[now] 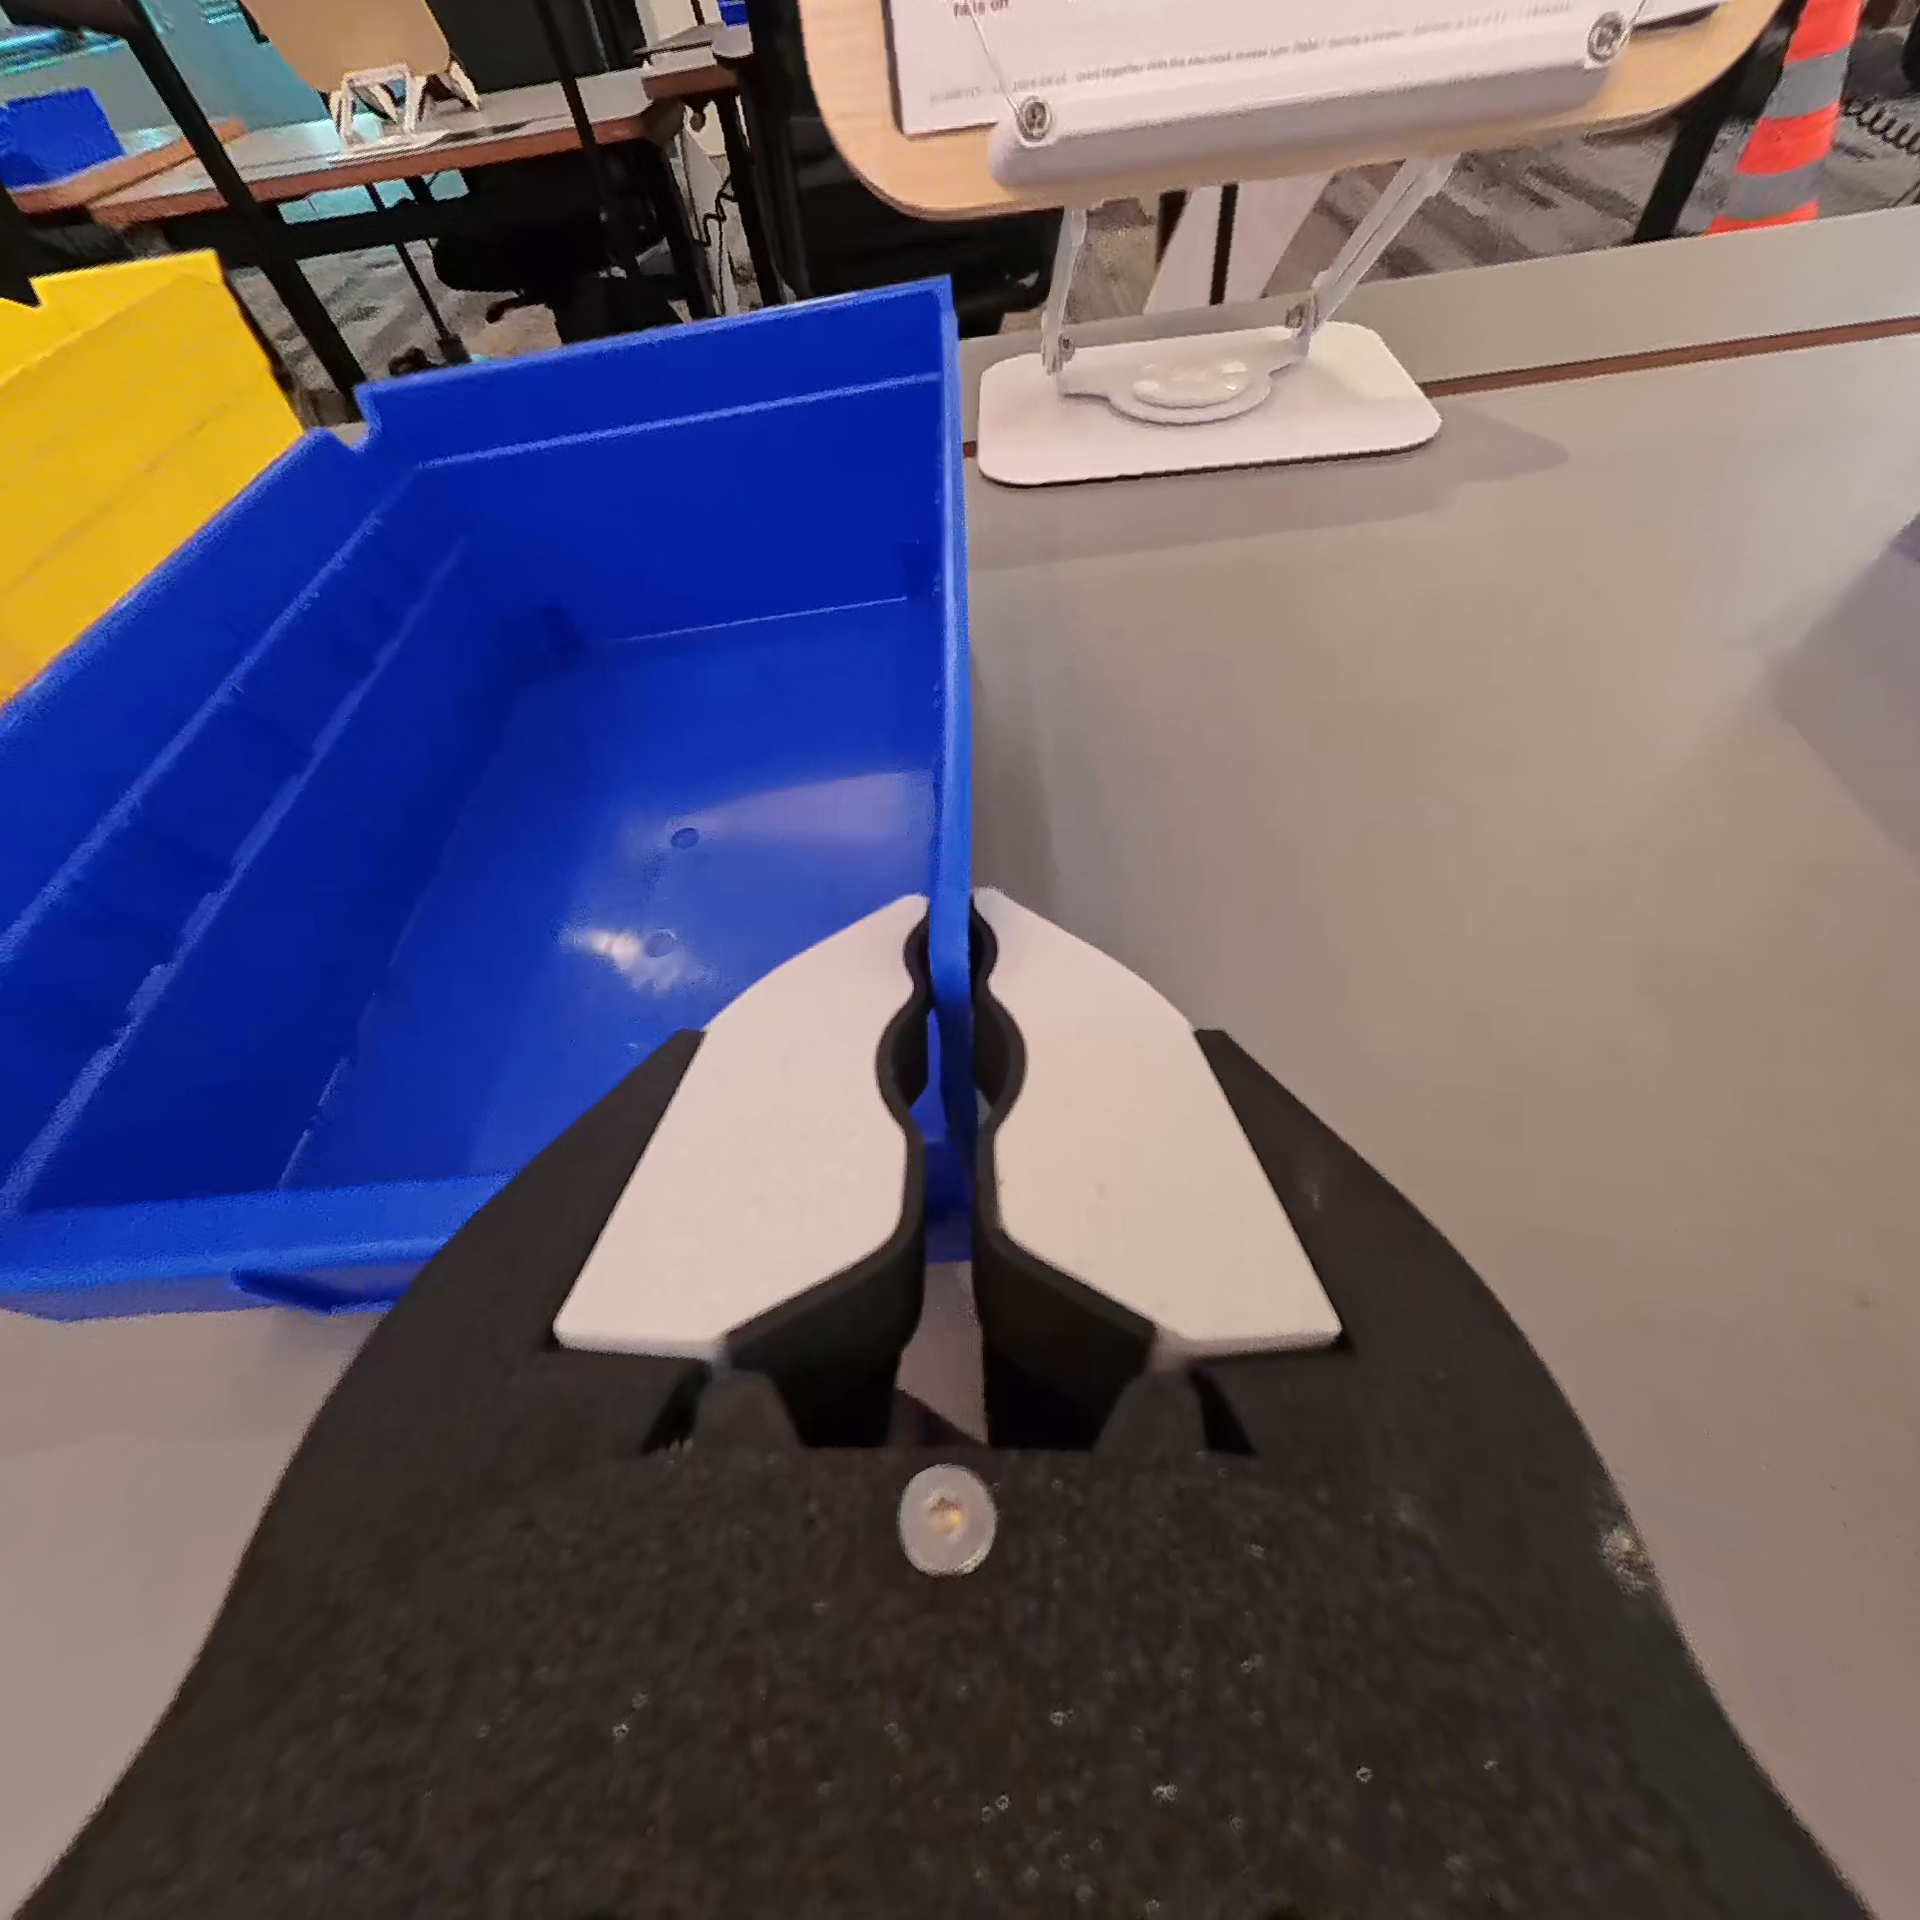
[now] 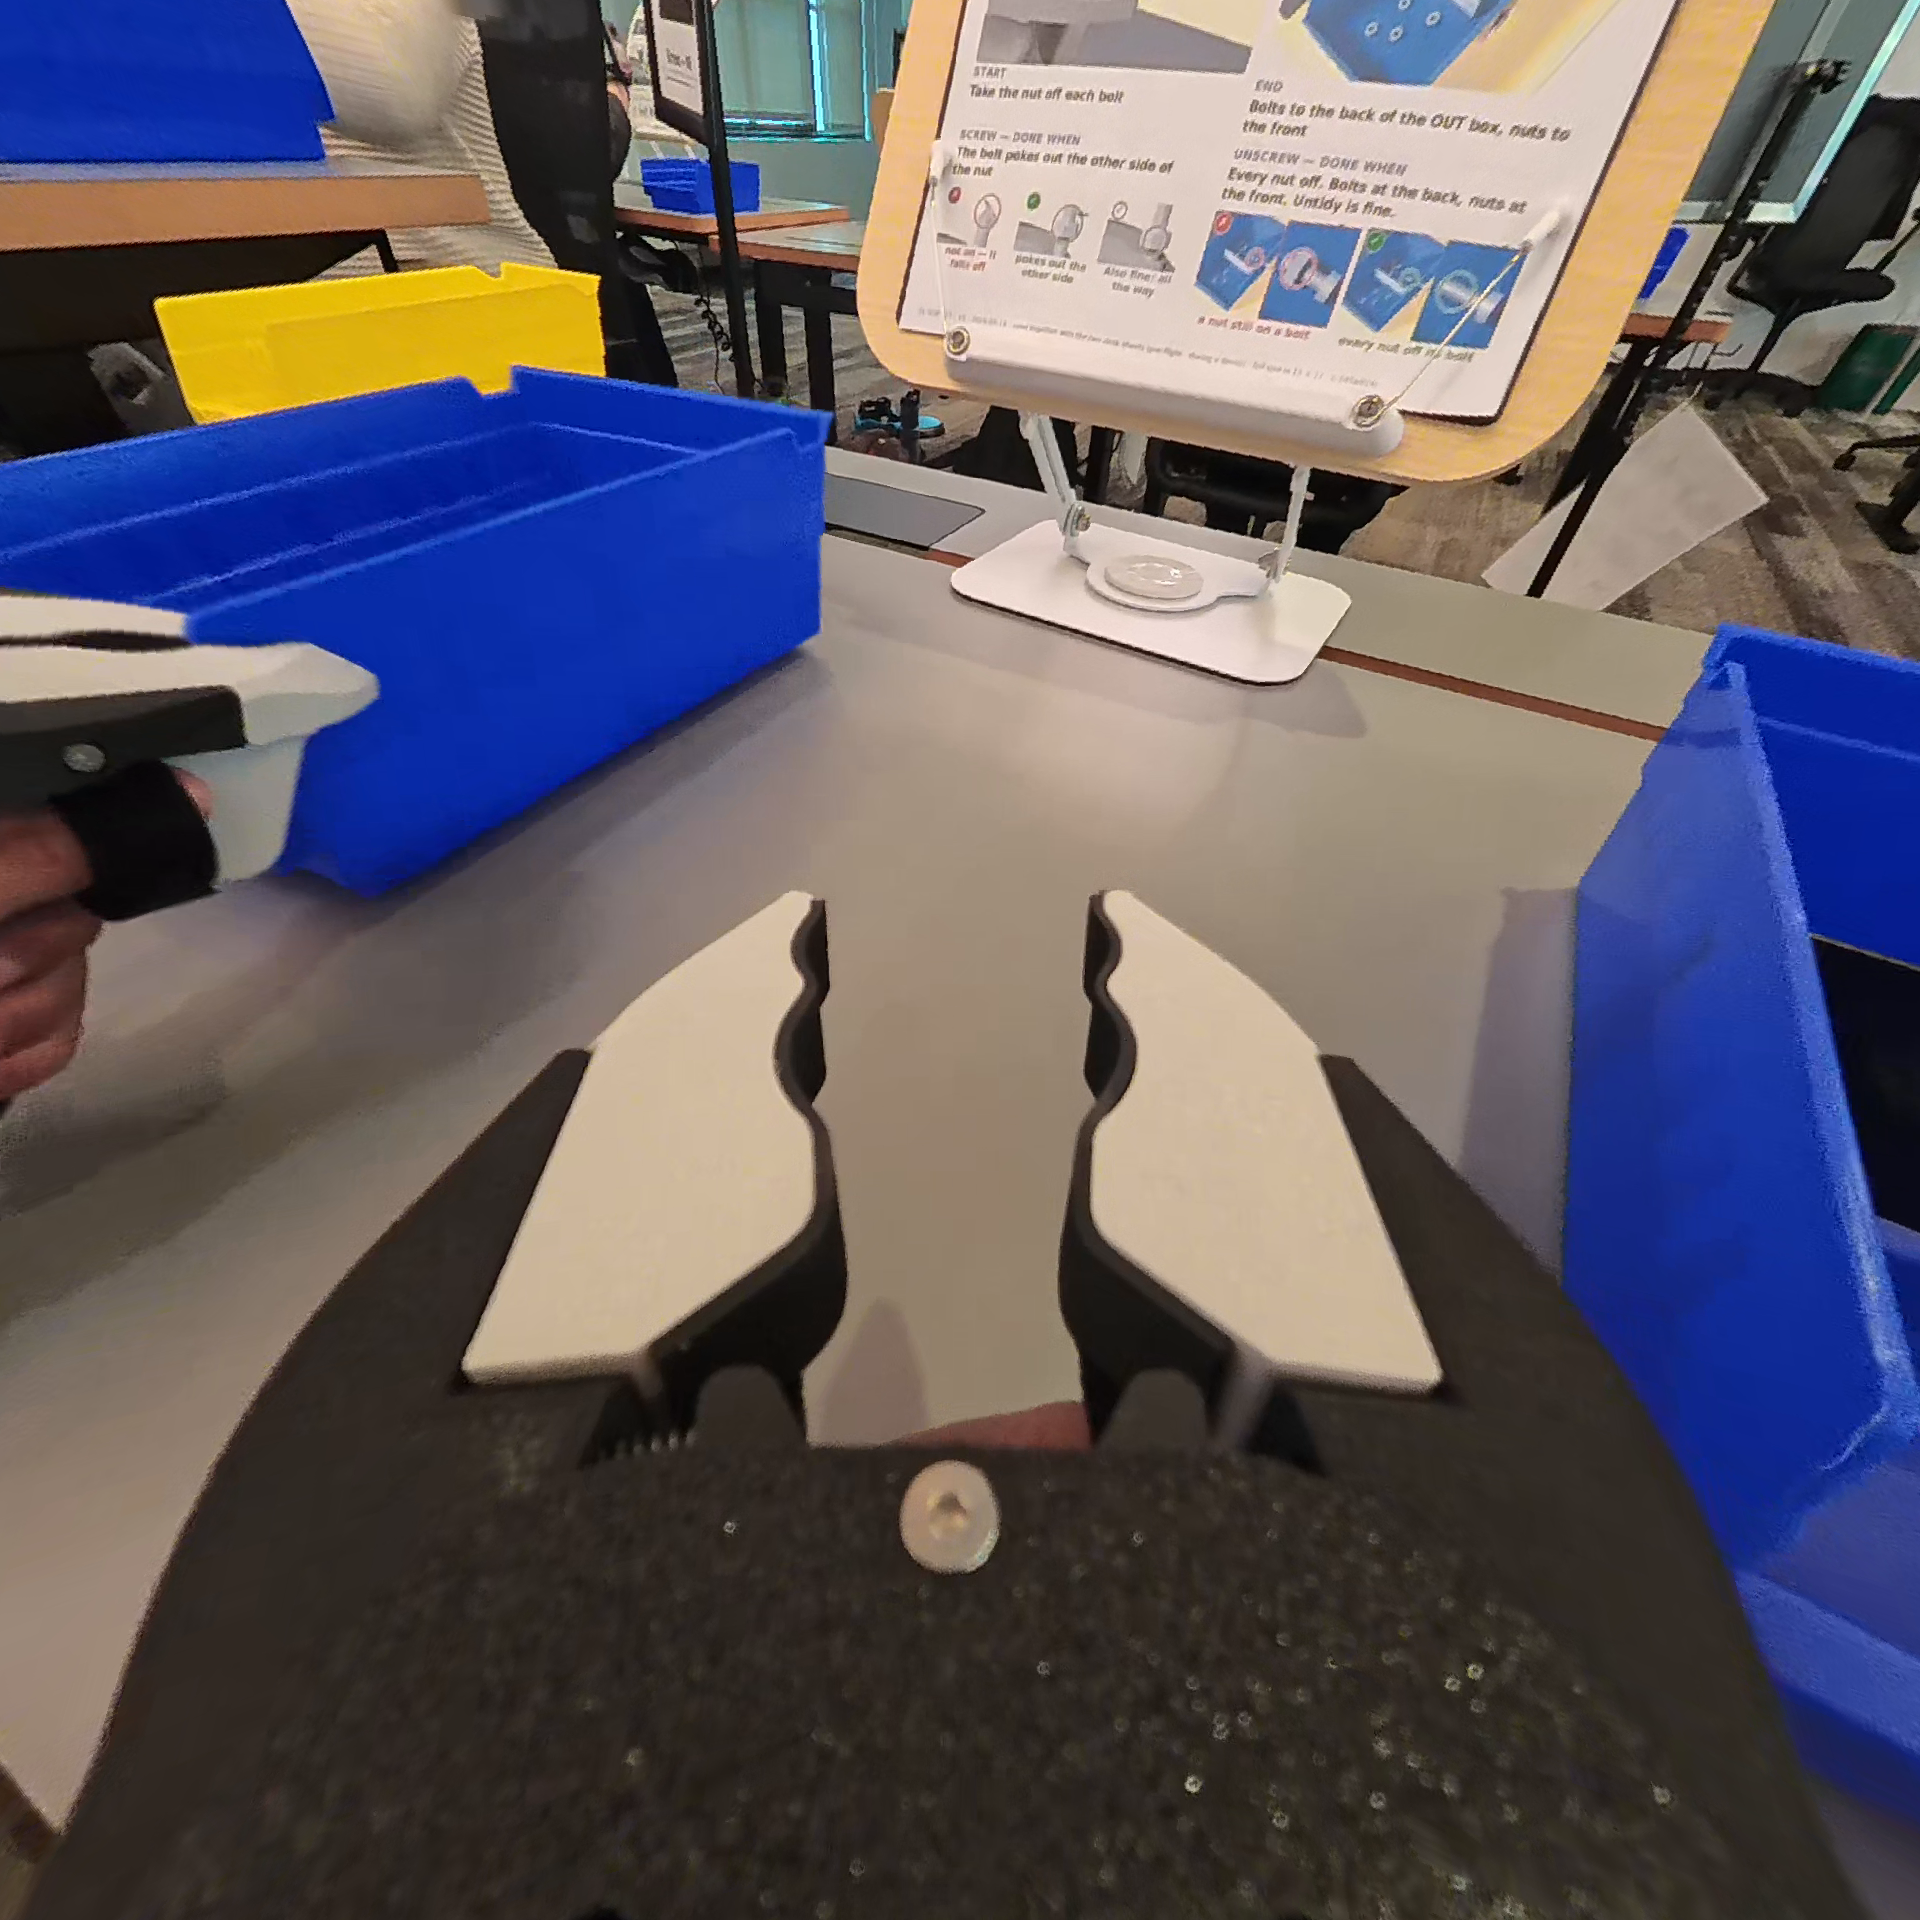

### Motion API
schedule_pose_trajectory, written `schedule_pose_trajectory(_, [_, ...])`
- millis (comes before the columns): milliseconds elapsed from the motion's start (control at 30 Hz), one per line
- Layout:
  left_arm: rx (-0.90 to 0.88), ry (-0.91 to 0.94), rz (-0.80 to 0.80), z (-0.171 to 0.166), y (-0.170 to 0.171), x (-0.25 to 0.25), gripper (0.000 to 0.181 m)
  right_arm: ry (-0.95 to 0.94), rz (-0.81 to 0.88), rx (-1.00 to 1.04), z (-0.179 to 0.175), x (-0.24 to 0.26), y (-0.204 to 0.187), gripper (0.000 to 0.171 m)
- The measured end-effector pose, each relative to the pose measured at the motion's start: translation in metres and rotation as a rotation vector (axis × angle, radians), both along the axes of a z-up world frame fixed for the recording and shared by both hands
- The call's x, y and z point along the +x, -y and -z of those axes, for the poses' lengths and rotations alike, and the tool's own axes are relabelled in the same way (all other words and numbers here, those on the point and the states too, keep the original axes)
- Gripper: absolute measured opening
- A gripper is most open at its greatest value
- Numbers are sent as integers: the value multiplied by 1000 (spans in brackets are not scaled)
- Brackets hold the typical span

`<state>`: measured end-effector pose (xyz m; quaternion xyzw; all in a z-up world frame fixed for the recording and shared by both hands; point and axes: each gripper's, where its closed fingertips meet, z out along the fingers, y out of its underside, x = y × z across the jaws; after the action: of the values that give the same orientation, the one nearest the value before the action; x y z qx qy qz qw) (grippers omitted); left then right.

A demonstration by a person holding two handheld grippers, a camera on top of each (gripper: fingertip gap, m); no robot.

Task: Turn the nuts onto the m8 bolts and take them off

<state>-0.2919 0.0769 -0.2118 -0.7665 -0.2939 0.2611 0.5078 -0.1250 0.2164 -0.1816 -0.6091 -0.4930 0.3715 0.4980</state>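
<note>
Left gripper: I have it pinched on the right-hand wall of the blue bin, near that wall's near corner. The fingers are almost together with only the thin plastic between them, one finger inside the bin, one outside. In the right wrist view the same gripper shows at mid-left of the frame, against the bin's near right corner.

Blue bin: fills the left half of the left wrist view. Its long axis runs away from me toward the upper left of the frame. What I can see of its floor holds no nut and no bolt.

Right gripper: wide open, holding nothing, over bare grey table at lower centre of the frame.

Second blue bin: right edge of the right wrist view, just beside my right gripper. Its inside is mostly cut off, so I cannot tell its contents.

Yellow bin: upper left, behind the first blue bin.

Instruction stand: upper centre, at the far table edge.

Nuts and bolts: none visible in either view.

Judgement: the work has not begun. The left gripper is placing or steadying the bin. If parts sit in the second bin, they lie to the right of the right gripper, the nearer of the two.
</note>
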Motion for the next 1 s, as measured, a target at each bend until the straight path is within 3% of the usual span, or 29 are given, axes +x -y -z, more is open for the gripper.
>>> schedule_pose_trajectory(200, [22, 4, 6, 8, -7, 5, 7, 3, -9, -18, 3, 1, -1, 47])
schedule_pose_trajectory(367, [46, 45, 111, 5, -10, 21, 46, 10, 3, -22, 4, 4, -5, 47])
schedule_pose_trajectory(433, [64, 78, 156, 1, -5, 32, 53, 6, 15, -12, 1, 6, -8, 48])
schedule_pose_trajectory(700, [98, 23, 135, -45, 69, -9, 58, 15, 14, -29, 2, 0, 1, 55])
schedule_pose_trajectory(800, [84, 2, 41, -53, 106, -49, 56, 21, -50, -54, 3, -17, 31, 56])
schedule_pose_trajectory(1000, [28, 58, -118, -23, 161, -108, 57, 85, -186, -33, 14, -83, 115, 63])
